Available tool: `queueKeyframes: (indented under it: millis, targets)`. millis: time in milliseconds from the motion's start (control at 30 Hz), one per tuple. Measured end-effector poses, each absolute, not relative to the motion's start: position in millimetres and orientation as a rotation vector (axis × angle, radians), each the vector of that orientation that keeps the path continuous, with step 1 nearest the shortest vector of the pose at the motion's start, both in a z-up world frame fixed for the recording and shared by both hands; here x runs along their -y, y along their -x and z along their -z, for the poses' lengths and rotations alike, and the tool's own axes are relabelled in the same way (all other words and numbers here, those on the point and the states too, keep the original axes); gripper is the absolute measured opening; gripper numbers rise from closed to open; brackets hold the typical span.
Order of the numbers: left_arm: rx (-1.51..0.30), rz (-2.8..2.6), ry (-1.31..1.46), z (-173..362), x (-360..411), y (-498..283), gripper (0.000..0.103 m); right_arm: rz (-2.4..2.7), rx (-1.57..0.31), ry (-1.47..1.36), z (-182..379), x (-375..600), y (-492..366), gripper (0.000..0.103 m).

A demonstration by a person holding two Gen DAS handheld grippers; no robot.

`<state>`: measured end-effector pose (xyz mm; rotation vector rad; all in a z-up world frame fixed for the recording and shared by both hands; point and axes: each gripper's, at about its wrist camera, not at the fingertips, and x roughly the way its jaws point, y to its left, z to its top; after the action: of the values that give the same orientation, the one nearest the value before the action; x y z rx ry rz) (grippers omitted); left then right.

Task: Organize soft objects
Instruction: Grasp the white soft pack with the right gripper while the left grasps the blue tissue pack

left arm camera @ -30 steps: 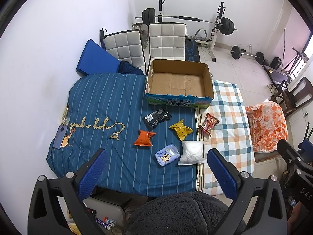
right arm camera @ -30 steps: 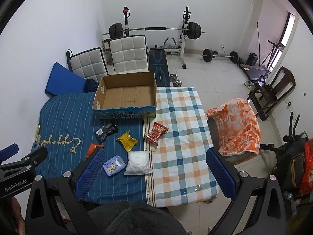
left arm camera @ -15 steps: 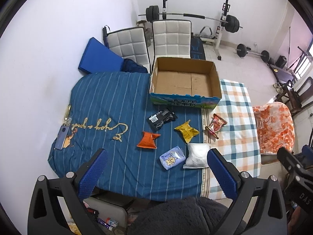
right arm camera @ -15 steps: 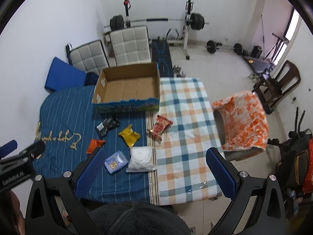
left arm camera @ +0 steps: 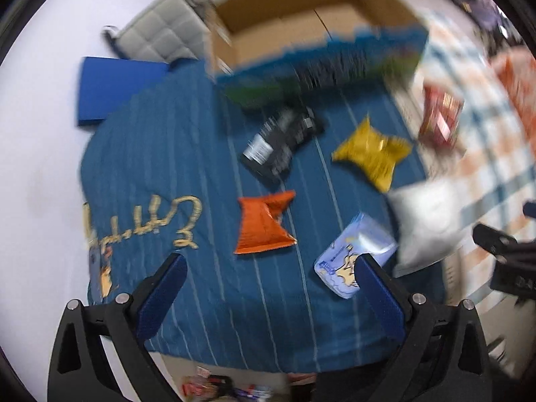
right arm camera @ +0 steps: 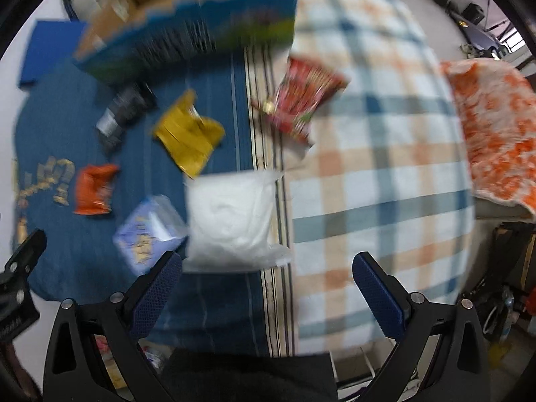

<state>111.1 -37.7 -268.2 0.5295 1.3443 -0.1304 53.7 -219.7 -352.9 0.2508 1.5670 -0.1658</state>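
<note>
Both views are motion-blurred. Several soft packets lie on the blue striped cloth: an orange packet, a black packet, a yellow packet, a pale blue packet and a white bag. A red packet rests on the checked cloth. The open cardboard box stands behind them. My left gripper is open above the cloth's near edge, just short of the orange packet. My right gripper is open, its left finger close below the white bag.
An orange patterned blanket lies at the right beside the checked cloth. A blue pad and padded chairs stand behind the table. Weights lie on the floor at far right. The other gripper's black body shows at the right edge.
Both grippers have dropped quickly toward the table; the packets and box now fill the views and are blurred. Both grippers stay open.
</note>
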Motion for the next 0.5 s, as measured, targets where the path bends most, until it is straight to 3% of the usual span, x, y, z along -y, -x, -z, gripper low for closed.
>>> queueKeyframes:
  millis: [200, 333, 500]
  targets:
    - [-1.434, 0.237, -0.616, 343.8, 42.1, -119.9, 0.102, 0.151, -1.655, -0.292, 441.4, 195.1, -67.1, 0.1]
    - [-1.474, 0.329, -0.653, 363.6, 46.4, -121.0, 0.102, 0.069, -1.711, -0.37, 463.0, 195.6, -65.8, 0.076]
    - [-1.589, 0.499, -0.592, 384.7, 56.8, -121.0, 0.102, 0.099, -1.764, -0.279, 464.3, 217.2, -57.0, 0.071]
